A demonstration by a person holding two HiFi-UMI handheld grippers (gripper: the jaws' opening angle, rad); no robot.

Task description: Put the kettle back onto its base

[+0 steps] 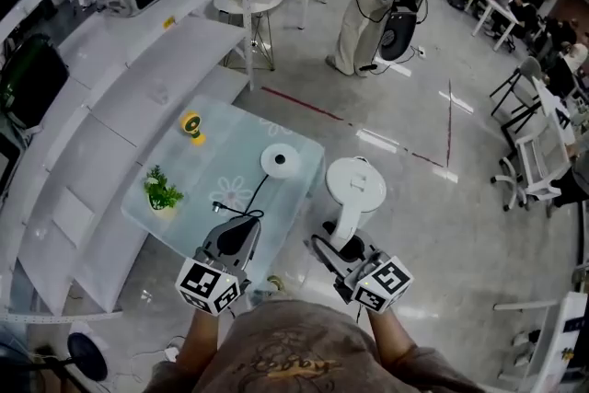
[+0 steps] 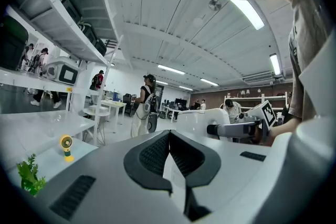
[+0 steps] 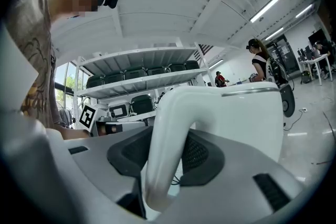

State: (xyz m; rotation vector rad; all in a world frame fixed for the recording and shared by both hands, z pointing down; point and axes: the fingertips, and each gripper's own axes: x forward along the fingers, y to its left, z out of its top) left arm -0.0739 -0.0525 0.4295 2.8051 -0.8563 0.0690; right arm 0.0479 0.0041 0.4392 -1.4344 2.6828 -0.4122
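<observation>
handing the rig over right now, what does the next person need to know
Left claw: shut, empty, by the table's near edge.
Right claw: shut on the kettle's handle; the kettle is in the air beside the table's right edge.
Base: on the table, bare, cord attached.
Done: kettle gripped and up.
Left: bring it over the base and set it down.

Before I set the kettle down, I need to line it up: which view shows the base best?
The head view: the round white base lies whole on the table, left of the kettle held in the right gripper. Neither gripper view shows it; each gripper's own body and the kettle block the tabletop there.
</observation>
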